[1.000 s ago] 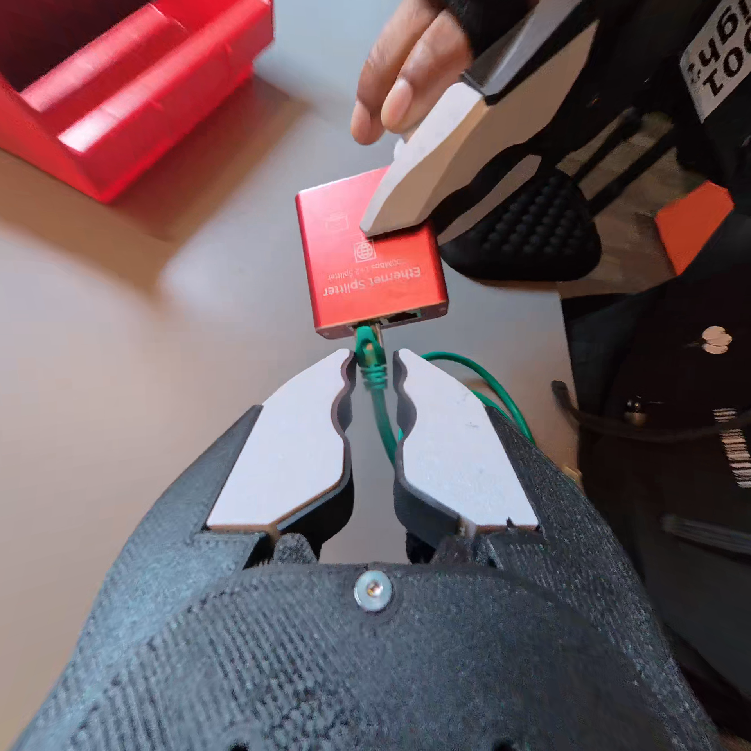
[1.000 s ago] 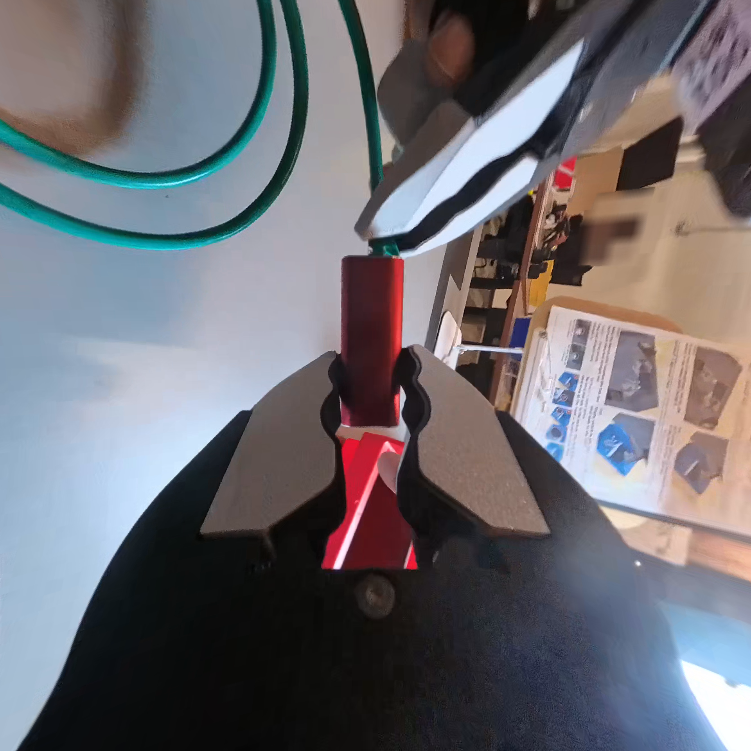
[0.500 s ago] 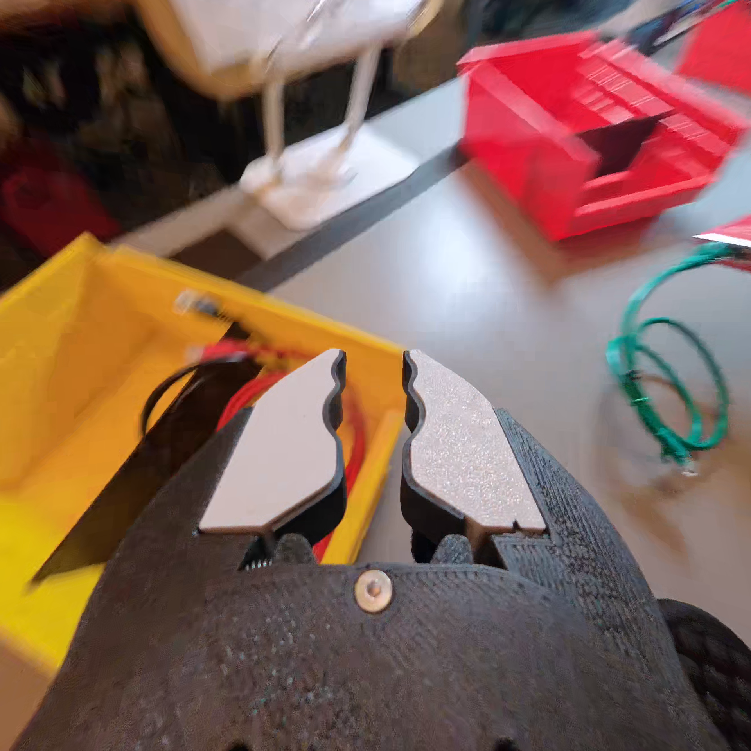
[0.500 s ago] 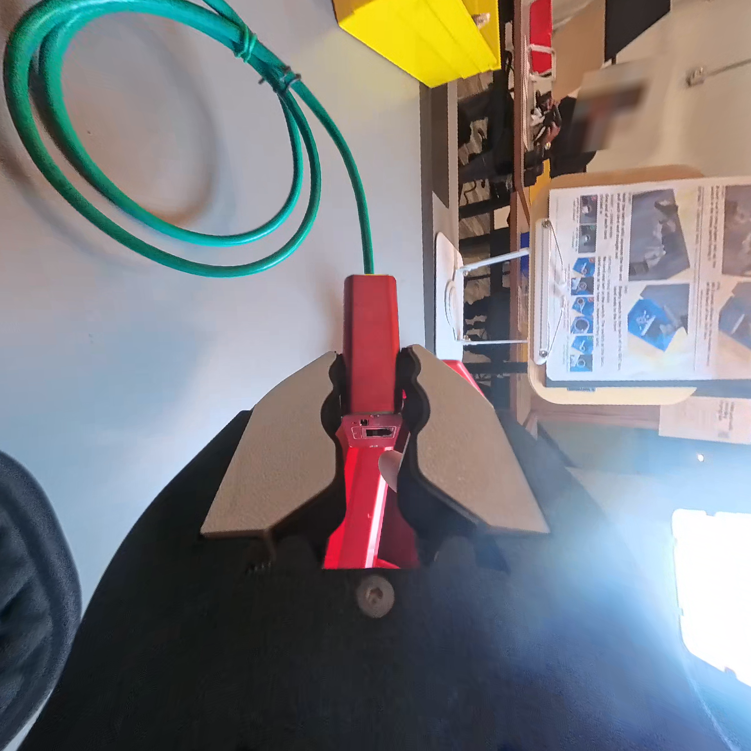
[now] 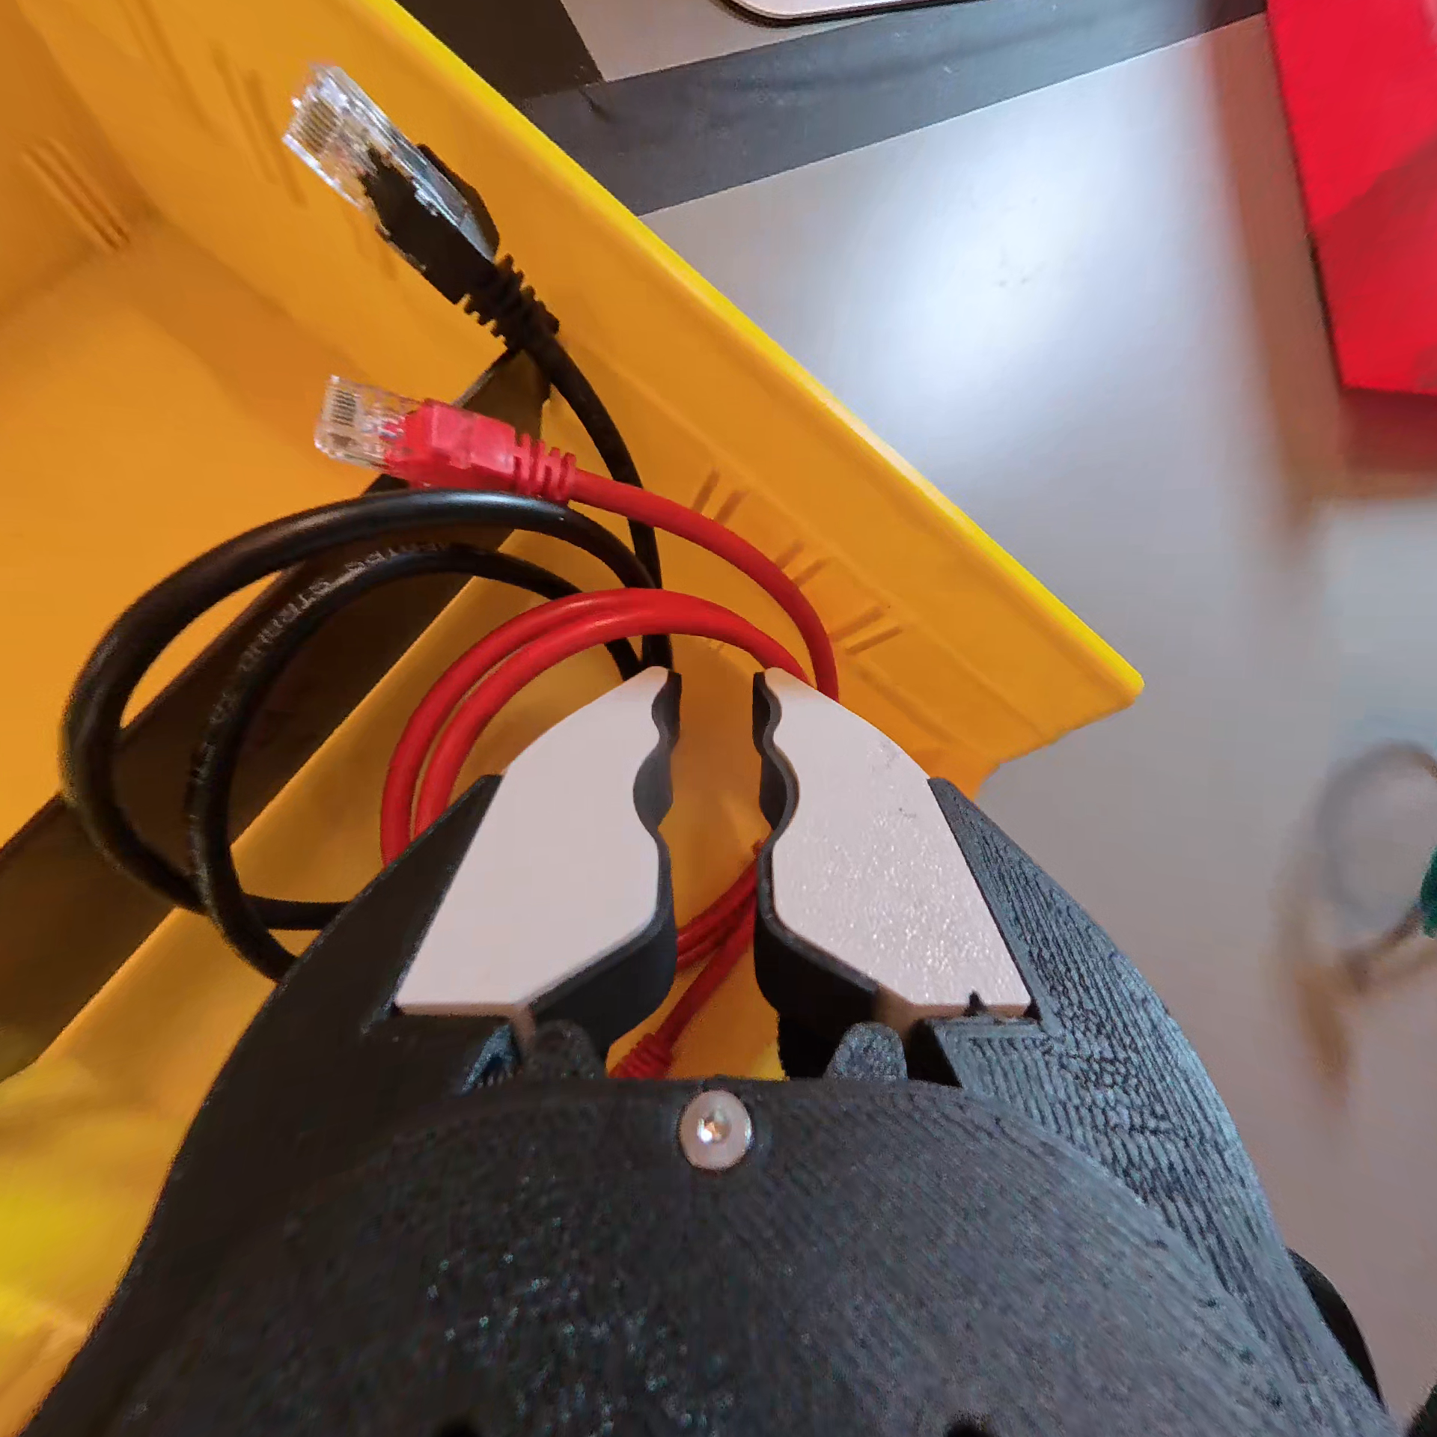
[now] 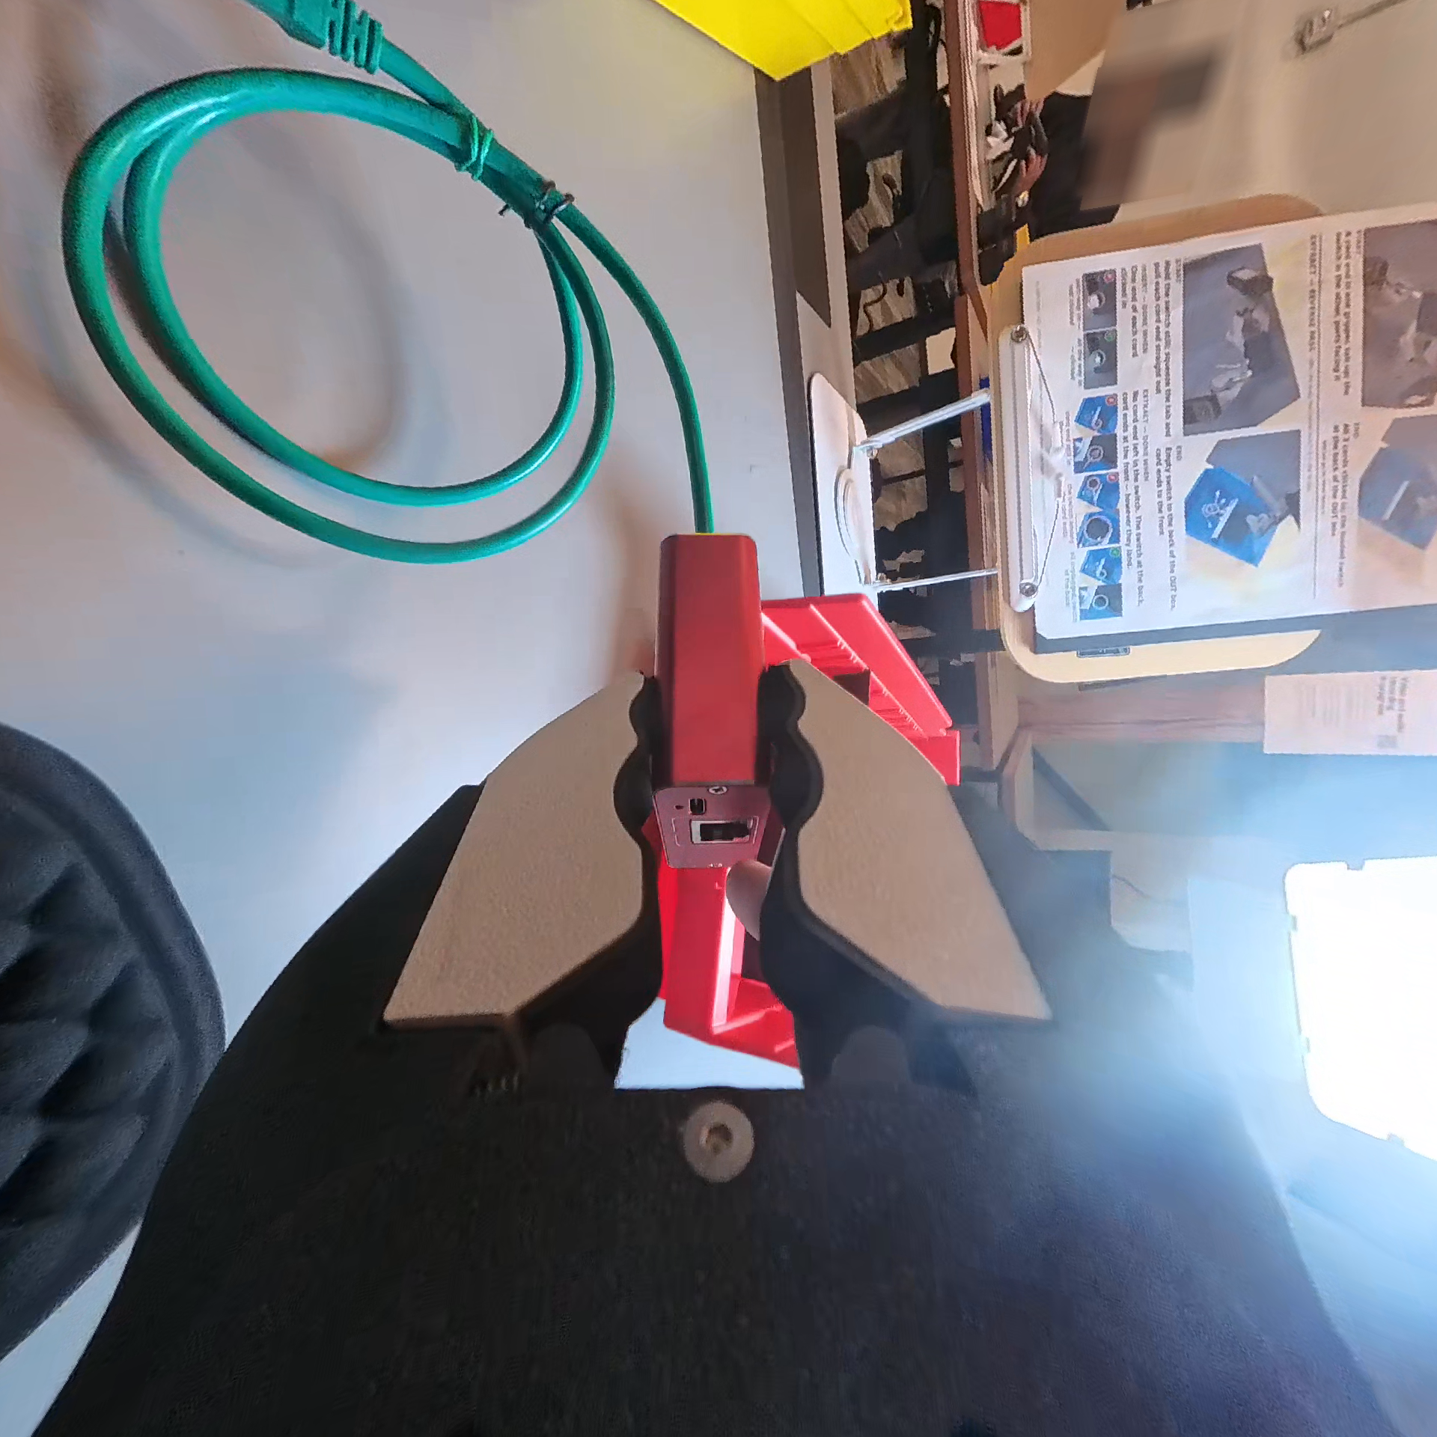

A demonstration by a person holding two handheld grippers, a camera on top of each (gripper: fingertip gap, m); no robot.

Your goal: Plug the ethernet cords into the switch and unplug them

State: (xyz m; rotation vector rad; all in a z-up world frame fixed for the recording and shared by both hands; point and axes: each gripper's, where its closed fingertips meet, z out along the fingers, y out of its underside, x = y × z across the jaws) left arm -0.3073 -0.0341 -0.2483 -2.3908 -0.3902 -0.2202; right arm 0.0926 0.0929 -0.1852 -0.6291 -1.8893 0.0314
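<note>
My right gripper is shut on the red switch and holds it edge-up over the grey table. A coiled green ethernet cord is plugged into the switch's far end and its loops lie on the table. My left gripper is open and empty, over the yellow bin. In the bin lie a coiled red cord and a coiled black cord, each with a clear plug end pointing up-left. The gripper's tips hover just above the red coil, without touching it.
The red bin shows at the left wrist view's top right and behind the switch. The grey table lies between the bins. A stand with an instruction sheet is beyond the table's edge. A dark sleeve is at left. The tips of one gripper are about 45 centimeters away from the tips of the other.
My left gripper let go of the green plug at the switch and swung over to the yellow bin, above the red cord. The right gripper still holds the switch with the green cord plugged in.
</note>
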